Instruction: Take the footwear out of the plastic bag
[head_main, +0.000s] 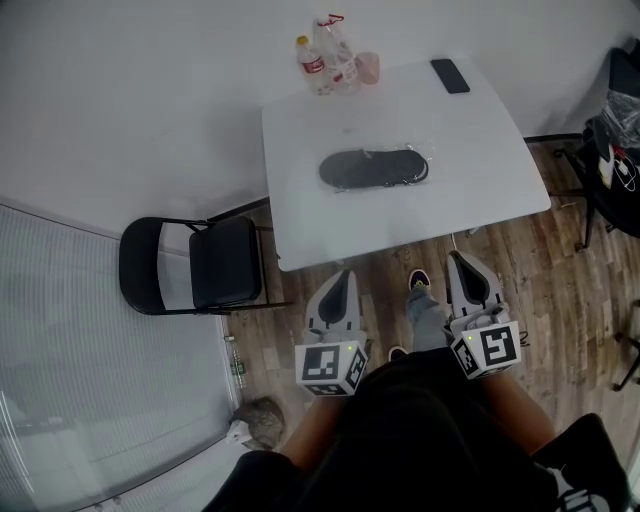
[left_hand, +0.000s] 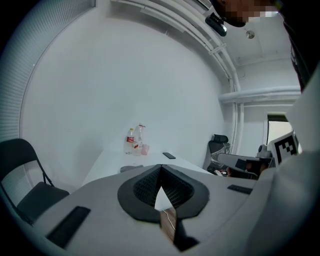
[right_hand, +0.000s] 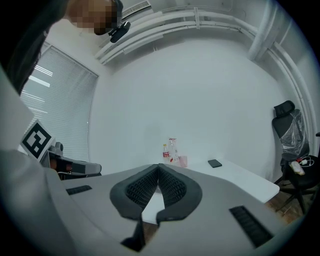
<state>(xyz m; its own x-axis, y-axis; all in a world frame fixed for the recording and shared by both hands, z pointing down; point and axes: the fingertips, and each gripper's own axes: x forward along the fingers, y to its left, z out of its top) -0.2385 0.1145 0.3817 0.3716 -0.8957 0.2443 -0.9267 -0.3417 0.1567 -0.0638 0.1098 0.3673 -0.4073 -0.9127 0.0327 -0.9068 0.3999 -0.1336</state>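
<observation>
footwear (head_main: 373, 168) on table (head_main: 480, 160), bottles (head_main: 334, 58) behind

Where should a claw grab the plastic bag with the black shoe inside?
Probably the loose edge at the right end of the plastic bag, coming from the near table side with the right claw. The bag lies flat and long across the table, and spare plastic sticks out past the shoe there.
</observation>
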